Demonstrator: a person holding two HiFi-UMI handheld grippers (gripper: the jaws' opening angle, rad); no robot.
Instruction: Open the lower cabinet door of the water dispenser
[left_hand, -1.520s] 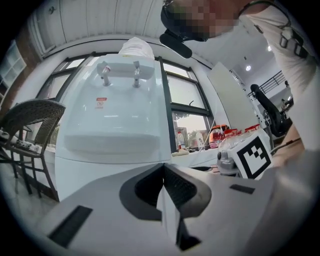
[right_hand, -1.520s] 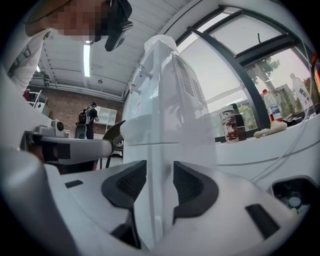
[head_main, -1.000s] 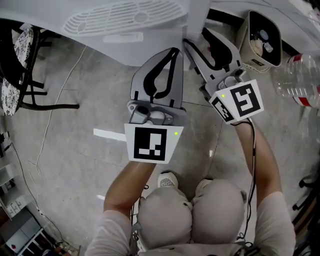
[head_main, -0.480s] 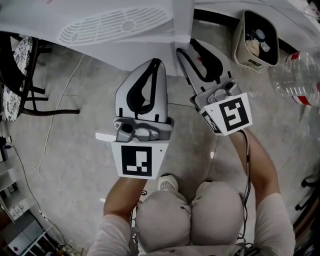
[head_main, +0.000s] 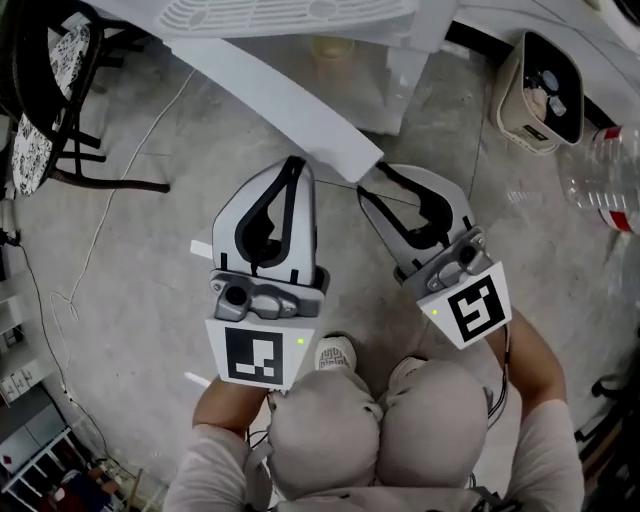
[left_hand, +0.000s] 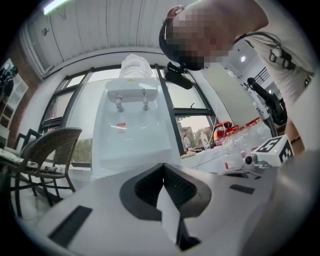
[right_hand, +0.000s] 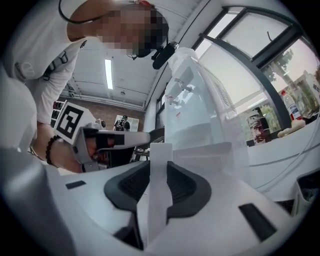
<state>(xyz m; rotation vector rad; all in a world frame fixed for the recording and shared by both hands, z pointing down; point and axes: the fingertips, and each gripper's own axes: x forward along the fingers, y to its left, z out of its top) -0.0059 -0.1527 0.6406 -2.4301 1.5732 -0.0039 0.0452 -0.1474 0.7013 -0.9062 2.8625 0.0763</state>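
The lower cabinet door (head_main: 270, 95) of the water dispenser (head_main: 290, 15) stands well swung out from the white cabinet. It slants across the floor (head_main: 130, 250) towards the person, with the dim inside of the cabinet showing behind it. Its free edge sits between the jaws of the right gripper (right_hand: 159, 162). Those jaws have just been closing, and in the right gripper view the dark pads lie against both faces of the thin white panel, so it looks clamped rather than merely hooked. The door seems mostly open, and what remains is probably to carry it to the end of its swing. To do that well, the pull should follow the arc about the hinge rather than a straight line. The grip should stay only firm enough that the thin edge does not slip, and the light cabinet should not be dragged or tipped along with the door. Letting the wrist turn with the panel would keep the pads flat on it. The right forearm reaches forward from the lower right, its gripper angled up and left towards the door's end. The left gripper (head_main: 290, 165) lies just beside it on the near side of the door, pointing forward and roughly level. Its jaw tips are together with nothing of the scene between them, and it is clear of the panel.
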